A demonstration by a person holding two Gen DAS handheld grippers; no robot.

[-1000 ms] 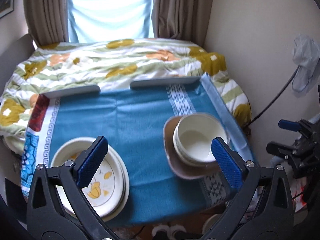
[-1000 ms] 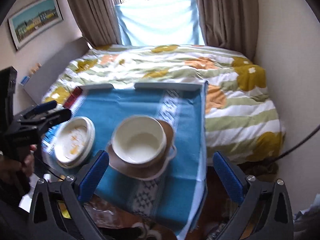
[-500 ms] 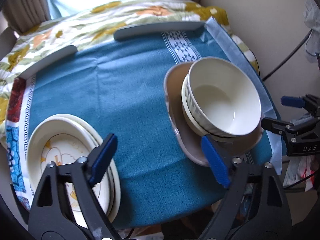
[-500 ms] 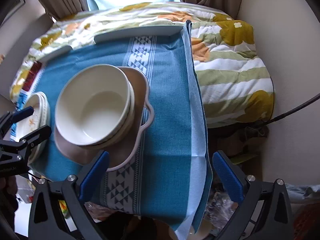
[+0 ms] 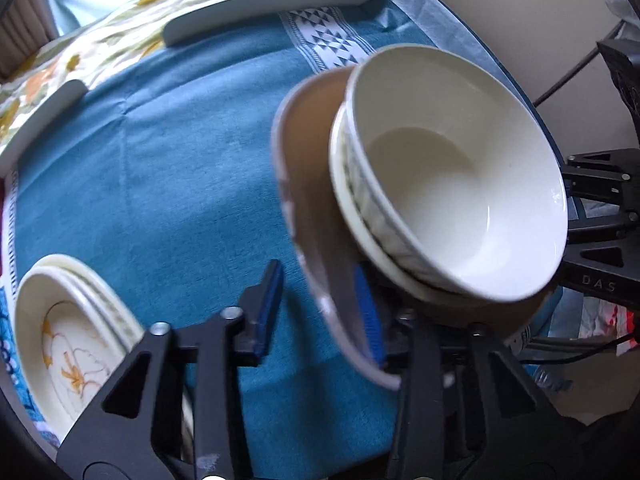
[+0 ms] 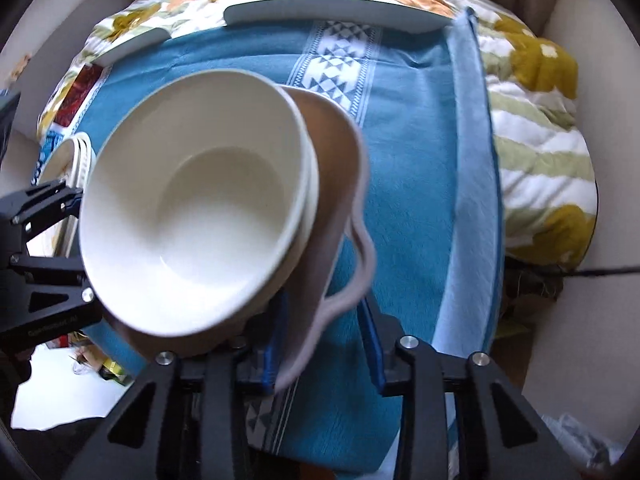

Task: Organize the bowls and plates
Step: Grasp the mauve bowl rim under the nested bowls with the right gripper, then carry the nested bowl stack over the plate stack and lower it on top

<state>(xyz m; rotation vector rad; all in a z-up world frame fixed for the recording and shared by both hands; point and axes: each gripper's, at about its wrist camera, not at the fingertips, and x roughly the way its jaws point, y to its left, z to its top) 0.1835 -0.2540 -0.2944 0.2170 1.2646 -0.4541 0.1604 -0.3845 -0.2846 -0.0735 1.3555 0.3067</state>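
Observation:
A brown plate with a handle (image 5: 308, 184) (image 6: 336, 148) carries stacked white bowls (image 5: 460, 176) (image 6: 200, 208) at the near right of the blue cloth. My left gripper (image 5: 318, 312) straddles the plate's near left rim, its jaws partly closed with a gap still showing. My right gripper (image 6: 324, 340) straddles the plate's handle (image 6: 360, 264), jaws narrowed but apart. A stack of white flower-printed plates (image 5: 68, 344) (image 6: 76, 156) sits at the near left.
The table is covered by a blue cloth (image 5: 180, 160) (image 6: 408, 128) with a white patterned band. Two grey bars (image 5: 276, 4) (image 6: 332, 10) lie along its far edge, with a flowered bed beyond. A wall stands close on the right.
Both grippers have moved in close to the brown plate and narrowed their jaws around its rim and handle. One second ago both were wide open and farther back.

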